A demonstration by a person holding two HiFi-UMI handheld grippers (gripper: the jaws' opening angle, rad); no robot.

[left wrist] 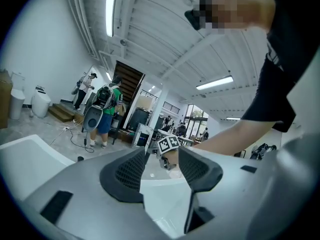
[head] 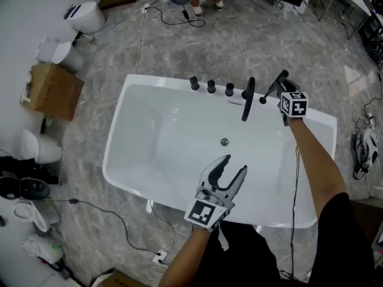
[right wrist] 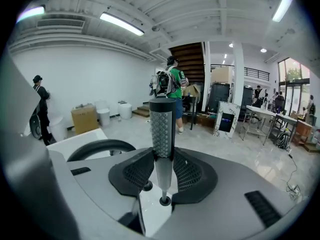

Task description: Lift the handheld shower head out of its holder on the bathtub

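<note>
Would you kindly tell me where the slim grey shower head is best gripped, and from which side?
Grip where the dotted spray face ends, as the right gripper does on the slim grey shower head: pads on its two plain sides, coming from over the white bathtub. It stands roughly upright, so a sideways pinch suits a straight lift.

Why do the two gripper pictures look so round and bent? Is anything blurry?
Left gripper view: wide lens curves the ceiling, corners go black, strip light glares. Right gripper view: same bending, shower head sharp. Head view: even light on the bathtub.
</note>
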